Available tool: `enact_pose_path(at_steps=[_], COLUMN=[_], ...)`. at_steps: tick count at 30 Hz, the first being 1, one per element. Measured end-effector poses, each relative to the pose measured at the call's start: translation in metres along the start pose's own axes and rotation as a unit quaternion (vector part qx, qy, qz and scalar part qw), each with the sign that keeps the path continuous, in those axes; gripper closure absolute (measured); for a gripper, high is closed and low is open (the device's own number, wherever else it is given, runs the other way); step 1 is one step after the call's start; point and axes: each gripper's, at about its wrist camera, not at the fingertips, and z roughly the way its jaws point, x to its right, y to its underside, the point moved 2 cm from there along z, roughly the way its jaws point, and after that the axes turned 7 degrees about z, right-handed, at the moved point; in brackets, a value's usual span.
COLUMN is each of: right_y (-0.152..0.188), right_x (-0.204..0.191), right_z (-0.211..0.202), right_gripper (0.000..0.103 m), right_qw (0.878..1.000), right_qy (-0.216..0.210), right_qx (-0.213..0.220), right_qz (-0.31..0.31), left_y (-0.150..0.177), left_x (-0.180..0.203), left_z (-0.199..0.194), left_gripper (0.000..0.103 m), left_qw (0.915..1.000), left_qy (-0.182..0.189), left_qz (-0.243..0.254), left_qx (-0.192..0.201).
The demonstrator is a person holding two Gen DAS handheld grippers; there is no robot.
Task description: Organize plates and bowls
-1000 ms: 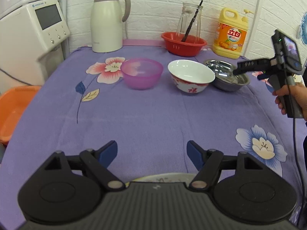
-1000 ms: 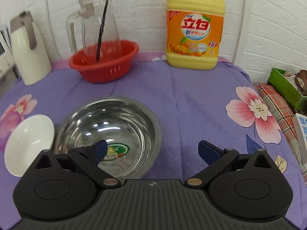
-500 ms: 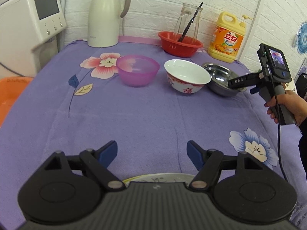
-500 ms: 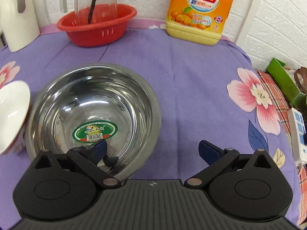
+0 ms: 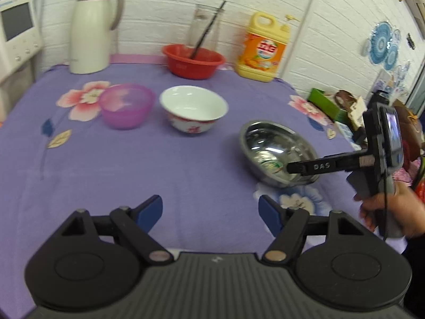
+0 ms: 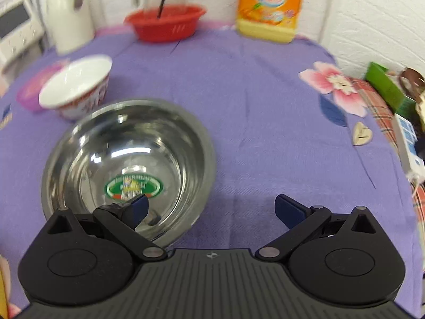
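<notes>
A steel bowl (image 6: 127, 164) with a green sticker sits on the purple cloth; it also shows in the left wrist view (image 5: 276, 151). My right gripper (image 6: 212, 208) is open, its left finger (image 6: 138, 207) inside the bowl and its right finger outside, straddling the near rim. A white bowl with red pattern (image 5: 194, 109) and a purple plastic bowl (image 5: 126, 105) stand further left. My left gripper (image 5: 211, 212) is open and empty above the cloth near the front edge.
A red basket (image 5: 194, 59) holding a glass jug, a white thermos (image 5: 91, 26) and an orange detergent bottle (image 5: 263, 47) line the back wall. A white appliance (image 5: 16, 29) is far left. A green box (image 6: 385, 85) and clutter lie off the right edge.
The steel bowl has slid toward the front right with my right gripper's finger hooked inside it. My left gripper's view has swung right; the plate edge beneath it no longer shows.
</notes>
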Motion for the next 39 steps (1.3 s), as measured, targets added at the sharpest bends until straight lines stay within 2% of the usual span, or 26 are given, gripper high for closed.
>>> enact_pose_path(at_steps=[5,7,10,12,14,17,19,24,27,28,29,30,31,32,39], right_y=[0.010,0.011,0.011,0.016,0.018,0.019,0.020,0.020,0.023,0.025,0.027,0.027,0.028,0.028,0.028], right_x=[0.011,0.010,0.008,0.009,0.014,0.005,0.001,-0.007,-0.007,-0.007,-0.010,-0.013,-0.016,-0.019,-0.030], right_z=[-0.003,-0.001,-0.012,-0.011,0.001,0.006,0.009,0.013,0.012,0.010,0.009,0.009,0.007,0.005,-0.008], right_gripper=[0.000,0.000,0.000,0.000,0.000,0.000,0.000,0.000,0.000,0.000,0.000,0.000,0.000,0.000,0.001], right_qw=[0.991,0.990,0.990,0.989,0.989,0.992,0.992,0.995,0.994,0.994,0.994,0.994,0.994,0.993,0.992], right_qy=[-0.038,-0.051,-0.044,-0.058,-0.077,-0.047,-0.058,-0.035,-0.042,-0.042,-0.042,-0.045,-0.053,-0.068,-0.093], right_qx=[0.082,0.088,0.109,0.104,0.073,0.080,0.077,0.081,0.087,0.091,0.094,0.095,0.096,0.094,0.088], right_qz=[0.095,0.096,0.077,0.085,0.108,0.085,0.080,0.052,0.049,0.047,0.038,0.028,0.021,0.020,0.018], left_y=[-0.027,-0.034,-0.043,-0.046,-0.049,-0.051,-0.052,-0.052,-0.051,-0.050,-0.050,-0.051,-0.051,-0.050,-0.048], left_x=[0.014,0.015,0.021,0.021,0.021,0.023,0.027,0.030,0.033,0.035,0.036,0.037,0.038,0.040,0.046], left_z=[0.041,0.060,0.083,0.100,0.116,0.131,0.136,0.152,0.156,0.157,0.157,0.157,0.158,0.157,0.127], left_gripper=[0.031,0.031,0.031,0.031,0.031,0.031,0.031,0.032,0.035,0.037,0.049,0.055,0.056,0.062,0.062], left_qw=[0.9991,0.9980,0.9978,0.9968,0.9951,0.9947,0.9959,0.9961,0.9968,0.9972,0.9975,0.9977,0.9977,0.9977,0.9989], left_qy=[0.019,0.020,0.014,0.012,0.012,0.009,0.004,-0.007,-0.011,-0.012,-0.007,-0.005,0.002,0.005,-0.001], left_qz=[-0.036,-0.053,-0.057,-0.068,-0.083,-0.087,-0.075,-0.068,-0.058,-0.052,-0.048,-0.045,-0.044,-0.042,-0.015], left_qx=[-0.016,-0.029,-0.032,-0.040,-0.052,-0.055,-0.050,-0.056,-0.053,-0.052,-0.051,-0.050,-0.052,-0.053,-0.044])
